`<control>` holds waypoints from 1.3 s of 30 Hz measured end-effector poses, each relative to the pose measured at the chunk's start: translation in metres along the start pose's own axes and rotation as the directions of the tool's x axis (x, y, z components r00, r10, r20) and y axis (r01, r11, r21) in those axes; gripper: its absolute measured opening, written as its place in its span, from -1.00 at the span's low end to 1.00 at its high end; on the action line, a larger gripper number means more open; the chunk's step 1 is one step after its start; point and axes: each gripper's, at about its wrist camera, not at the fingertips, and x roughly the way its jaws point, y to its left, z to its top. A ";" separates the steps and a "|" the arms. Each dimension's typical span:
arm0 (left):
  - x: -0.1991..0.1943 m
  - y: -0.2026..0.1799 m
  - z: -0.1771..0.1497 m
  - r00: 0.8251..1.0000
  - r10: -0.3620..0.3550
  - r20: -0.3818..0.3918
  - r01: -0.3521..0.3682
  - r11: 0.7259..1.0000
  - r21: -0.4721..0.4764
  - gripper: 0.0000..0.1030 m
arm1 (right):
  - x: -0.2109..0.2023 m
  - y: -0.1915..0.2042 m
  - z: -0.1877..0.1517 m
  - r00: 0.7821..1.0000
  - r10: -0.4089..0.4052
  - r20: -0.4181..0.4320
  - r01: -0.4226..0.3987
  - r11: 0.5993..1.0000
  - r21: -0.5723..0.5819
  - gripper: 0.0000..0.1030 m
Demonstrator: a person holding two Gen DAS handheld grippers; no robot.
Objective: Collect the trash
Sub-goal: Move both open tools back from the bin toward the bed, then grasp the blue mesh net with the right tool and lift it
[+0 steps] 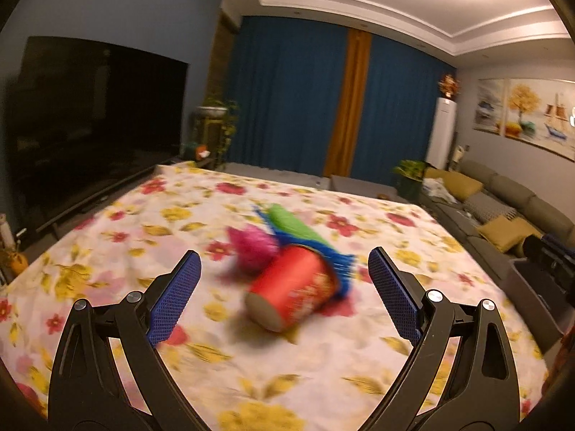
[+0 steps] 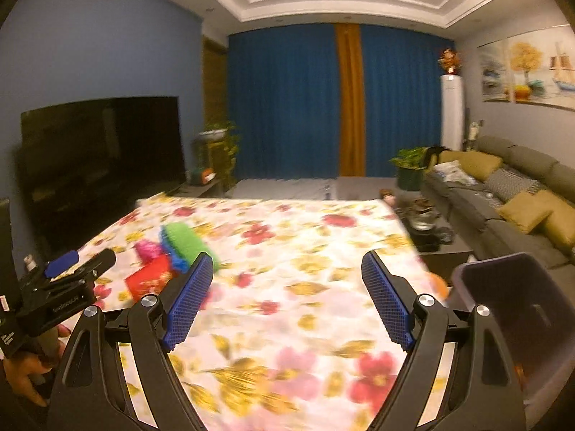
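A red paper cup (image 1: 293,289) lies on its side on the flowered tablecloth (image 1: 377,323), its base toward me. Touching it behind are a crumpled pink wrapper (image 1: 251,246) and a green and blue fringed piece (image 1: 305,237). My left gripper (image 1: 284,262) is open, its blue pads wide on either side of the cup and apart from it. In the right wrist view the cup (image 2: 147,280), pink wrapper (image 2: 149,248) and green piece (image 2: 187,239) sit at the left. My right gripper (image 2: 287,264) stands open over bare cloth, empty. The left gripper (image 2: 68,280) shows at that view's left edge.
A dark purple bin (image 2: 517,309) stands off the table's right edge, with something orange (image 2: 440,285) beside it. A grey sofa (image 2: 503,194) with yellow cushions runs along the right wall. A black television (image 1: 93,125) stands left. A person's hand (image 2: 21,373) holds the left gripper's handle.
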 end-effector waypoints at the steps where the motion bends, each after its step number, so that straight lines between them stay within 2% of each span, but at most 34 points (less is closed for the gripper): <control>1: 0.002 0.008 0.000 1.000 0.021 0.002 -0.021 1.000 -0.013 0.79 | 0.007 0.006 0.000 1.000 0.009 -0.007 -0.009 1.000 -0.003 0.57; 6: 0.011 0.037 0.000 0.999 0.030 -0.023 -0.032 0.993 -0.116 0.79 | 0.046 0.039 0.002 0.997 0.056 -0.049 -0.057 0.998 -0.029 0.42; 10: 0.010 0.040 -0.001 0.997 0.081 -0.008 -0.082 0.991 -0.102 0.79 | 0.075 0.062 -0.005 0.994 0.085 -0.071 -0.089 0.995 -0.050 0.40; 15: 0.010 0.042 -0.002 0.994 0.106 -0.003 -0.106 0.991 -0.084 0.79 | 0.112 0.085 -0.014 0.984 0.123 -0.131 -0.132 0.990 -0.059 0.21; 21: 0.011 0.047 -0.002 0.995 0.094 -0.016 -0.095 0.989 -0.109 0.79 | 0.137 0.096 -0.020 0.970 0.160 -0.186 -0.174 0.983 -0.064 -0.06; 23: 0.013 0.049 -0.003 0.996 0.085 -0.028 -0.088 0.989 -0.123 0.79 | 0.145 0.096 -0.020 0.959 0.185 -0.216 -0.201 0.978 -0.051 -0.35; 24: 0.014 0.050 -0.004 0.996 0.084 -0.032 -0.088 0.988 -0.126 0.79 | 0.148 0.095 -0.020 0.954 0.198 -0.226 -0.211 0.977 -0.036 -0.43; 26: 0.016 0.051 -0.005 0.996 0.085 -0.040 -0.090 0.988 -0.129 0.79 | 0.151 0.092 -0.020 0.947 0.217 -0.235 -0.227 0.974 -0.016 -0.68; 29: 0.017 0.048 -0.006 0.996 0.073 -0.045 -0.078 0.990 -0.122 0.79 | 0.148 0.090 -0.021 0.949 0.220 -0.226 -0.231 0.973 -0.022 -0.79; 34: 0.023 0.041 -0.009 0.997 0.044 -0.060 -0.049 0.995 -0.089 0.79 | 0.121 0.085 -0.011 0.966 0.210 -0.151 -0.219 0.974 -0.048 -0.81; 39: 0.033 0.031 -0.012 0.996 -0.007 -0.091 0.002 0.999 -0.053 0.79 | 0.094 0.067 0.004 0.977 0.200 -0.079 -0.202 0.979 -0.023 -0.81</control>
